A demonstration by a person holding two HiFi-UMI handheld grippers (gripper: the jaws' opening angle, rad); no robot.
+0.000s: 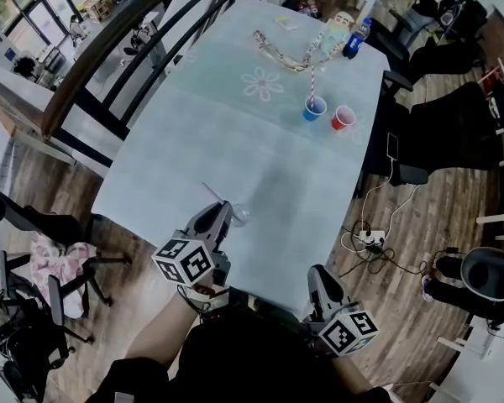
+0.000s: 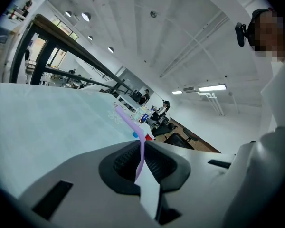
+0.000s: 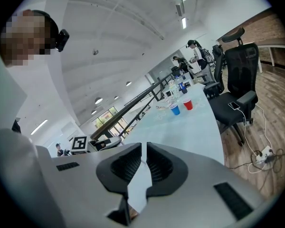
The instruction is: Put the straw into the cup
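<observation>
My left gripper [image 1: 222,211] is shut on a pale purple bendy straw [image 2: 128,123], which sticks out past the jaws over the near part of the light table [image 1: 260,166]. In the head view the straw [image 1: 212,193] angles up and left from the fingertips. A small clear object [image 1: 240,217] lies beside that gripper. Far across the table stand a blue cup [image 1: 314,109] with a red-and-white straw in it and a red cup [image 1: 343,117]. My right gripper [image 1: 317,274] is shut and empty at the table's near edge. Both cups show far ahead: blue cup [image 3: 175,110], red cup [image 3: 188,104].
A bottle [image 1: 353,40] and tangled lanyards [image 1: 290,55] lie at the table's far end. Black office chairs [image 1: 454,124] line the right side, one with a phone [image 1: 393,147] on it. A power strip and cables [image 1: 370,240] lie on the floor. A dark railing [image 1: 109,65] runs along the left.
</observation>
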